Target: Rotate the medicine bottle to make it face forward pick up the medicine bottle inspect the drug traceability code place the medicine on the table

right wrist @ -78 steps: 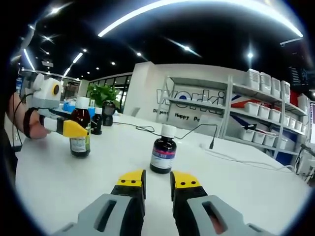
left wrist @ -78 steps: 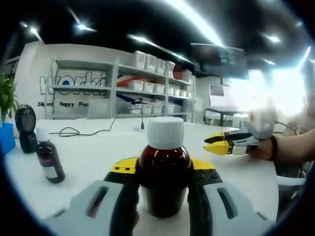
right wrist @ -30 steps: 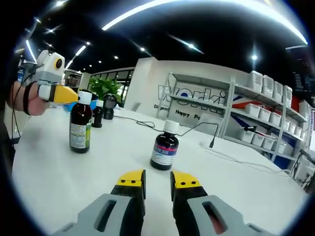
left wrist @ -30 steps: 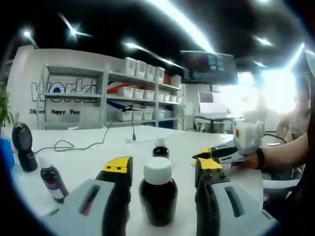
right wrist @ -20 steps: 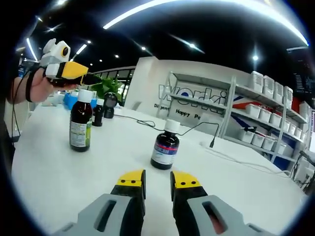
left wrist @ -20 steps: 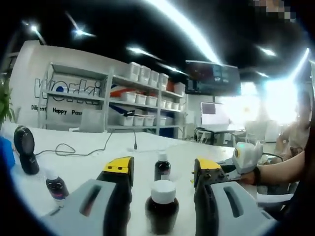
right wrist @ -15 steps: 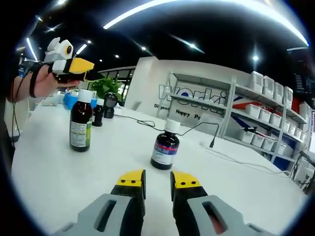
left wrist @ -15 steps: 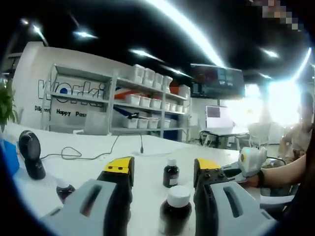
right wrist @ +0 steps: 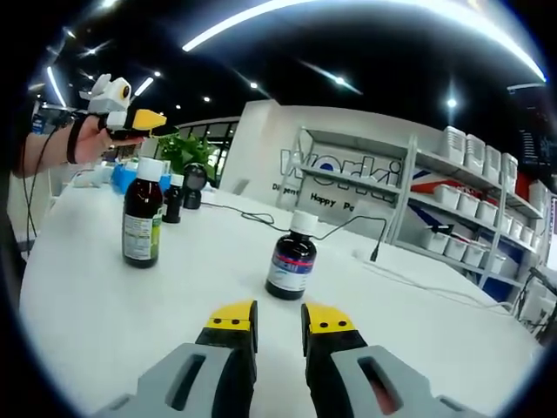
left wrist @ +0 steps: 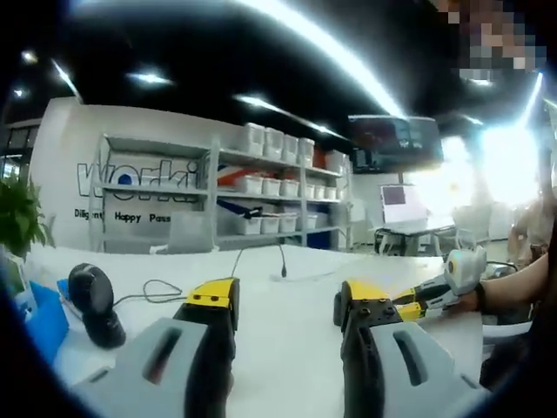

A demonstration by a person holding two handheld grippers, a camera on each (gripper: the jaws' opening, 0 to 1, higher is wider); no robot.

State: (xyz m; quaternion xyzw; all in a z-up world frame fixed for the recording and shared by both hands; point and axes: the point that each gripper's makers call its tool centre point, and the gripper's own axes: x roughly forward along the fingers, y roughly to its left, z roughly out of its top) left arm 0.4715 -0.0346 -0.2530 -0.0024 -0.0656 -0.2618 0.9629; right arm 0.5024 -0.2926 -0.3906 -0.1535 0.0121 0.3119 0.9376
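On the white table (right wrist: 104,313), seen in the right gripper view, the tall brown medicine bottle (right wrist: 142,223) stands upright with its label showing, well apart from a smaller dark bottle (right wrist: 290,258) nearer the middle. Above the medicine bottle, the left gripper (right wrist: 150,120) hangs in the air in a person's hand, holding nothing; in its own view its jaws stand wide apart over bare tabletop. Low at the table's near edge, the right gripper (right wrist: 278,318) has its jaws almost together, empty.
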